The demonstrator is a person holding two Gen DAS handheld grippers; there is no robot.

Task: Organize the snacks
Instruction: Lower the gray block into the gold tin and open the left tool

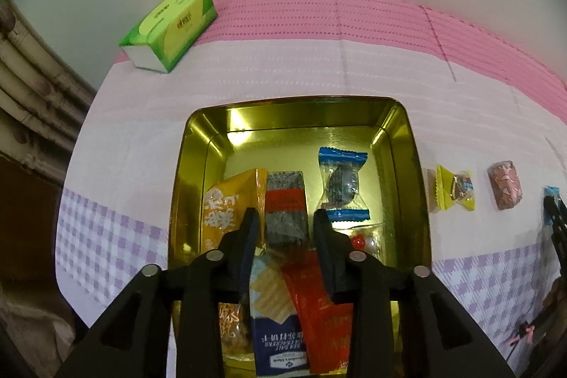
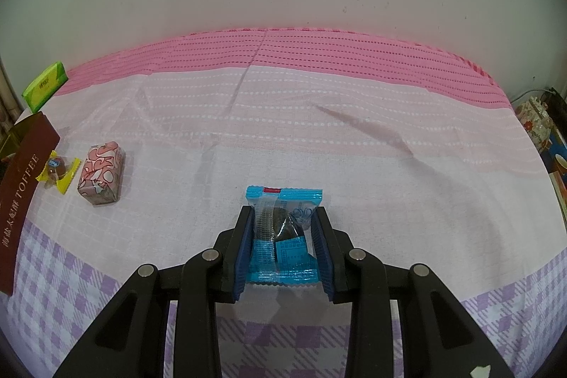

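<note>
Left wrist view: our left gripper [image 1: 285, 218] hovers over gold tin [image 1: 407, 144], jaws parted, nothing pinched; grey-red snack bar [image 1: 286, 201] lies in tin between fingertips, untouched; light, crinkly film, slippery.

Right wrist view: our right gripper [image 2: 283, 225] clamped on blue cookie packet [image 2: 281, 232] on tablecloth [image 2: 354, 147]; we judge cookie brittle; best held across its middle.

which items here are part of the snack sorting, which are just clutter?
Job:
- gold tin, several snacks inside
- grey-and-red packet between the left gripper fingers
- blue cookie packet clamped in the right gripper
- yellow-wrapped candy and pink-patterned candy, on the cloth

Clutter:
- green tissue box
- floral box, at the table's edge
</note>
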